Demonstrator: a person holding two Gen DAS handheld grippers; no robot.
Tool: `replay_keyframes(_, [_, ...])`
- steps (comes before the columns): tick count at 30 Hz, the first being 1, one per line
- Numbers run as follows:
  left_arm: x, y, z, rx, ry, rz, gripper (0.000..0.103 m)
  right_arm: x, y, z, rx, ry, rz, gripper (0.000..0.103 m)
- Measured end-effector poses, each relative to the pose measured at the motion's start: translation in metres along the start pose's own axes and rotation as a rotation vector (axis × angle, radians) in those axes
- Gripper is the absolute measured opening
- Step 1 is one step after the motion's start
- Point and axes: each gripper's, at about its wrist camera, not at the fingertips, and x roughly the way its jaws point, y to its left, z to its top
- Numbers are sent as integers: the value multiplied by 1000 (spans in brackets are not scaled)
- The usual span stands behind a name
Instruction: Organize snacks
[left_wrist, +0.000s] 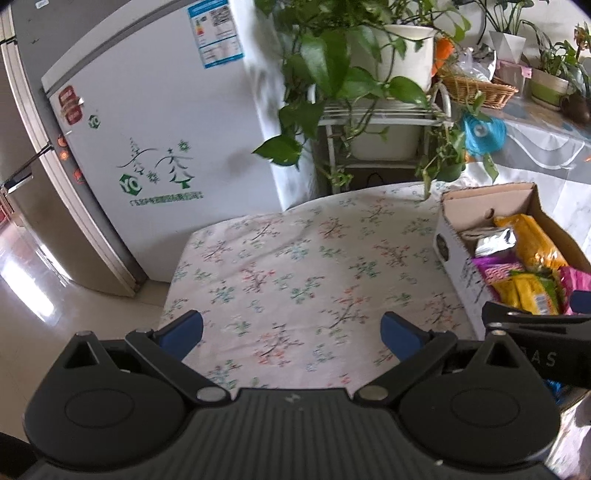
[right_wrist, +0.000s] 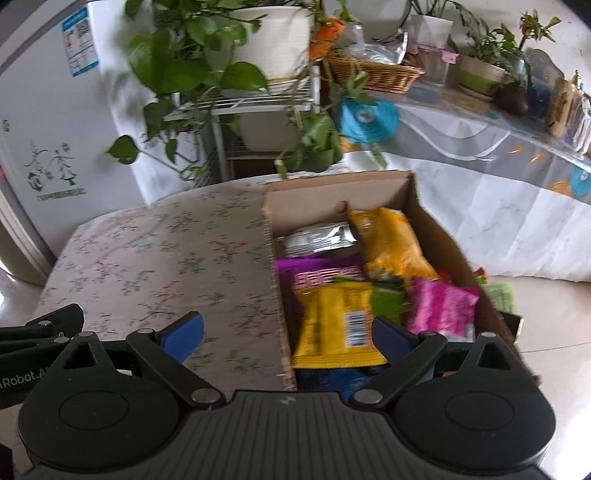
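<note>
**Both grippers released above the table; snacks packed in the cardboard box**

The left gripper (left_wrist: 291, 330) hangs over the floral tablecloth (left_wrist: 295, 266) near the table's near edge. Its jaws stand wide apart and hold nothing; only cloth shows between the blue pads (left_wrist: 183, 329).

The right gripper (right_wrist: 287, 332) hangs over the near left corner of the cardboard box (right_wrist: 275, 280). Its jaws are likewise spread and empty. The left pad (right_wrist: 184, 332) lies above the cloth, the right pad above the box contents, so the box's left wall runs between them.

The cardboard box sits at the right edge of the table, open at the top, with a flap standing at its far end. It contains the snacks:

- a yellow packet (right_wrist: 334, 325) with a barcode, at the near end, lying on top;
- a purple packet (right_wrist: 314, 275) partly under the yellow packet;
- a pink packet (right_wrist: 441, 306) against the right wall;
- an orange bag (right_wrist: 388, 243) toward the far right corner;
- a silver packet (right_wrist: 317, 238) toward the far left corner;
- a green packet (right_wrist: 388, 299) between the yellow and pink ones.

In the left wrist view the same box (left_wrist: 454, 254) appears at the right, with the other gripper's black body in front of its near end.

Beyond the far edge of the table stand a white freezer (left_wrist: 155, 140) and a metal rack carrying a potted plant (left_wrist: 369, 55). A wicker basket (right_wrist: 373, 72) rests on a second table to the right.
</note>
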Motion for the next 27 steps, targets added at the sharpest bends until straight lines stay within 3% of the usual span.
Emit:
replay_keyframes(7, [11, 49, -17, -9, 43, 6, 102, 4, 44, -23, -98, 20, 60, 101])
replay_keyframes(14, [32, 90, -33, -28, 114, 26, 102, 20, 86, -55, -175, 107, 139, 103])
replay_keyframes(19, [45, 106, -41, -72, 151, 2, 102, 38, 103, -72, -154, 137, 149, 103])
replay_keyframes(27, [59, 120, -52, -124, 181, -20, 102, 66, 112, -86, -102, 57, 72, 103])
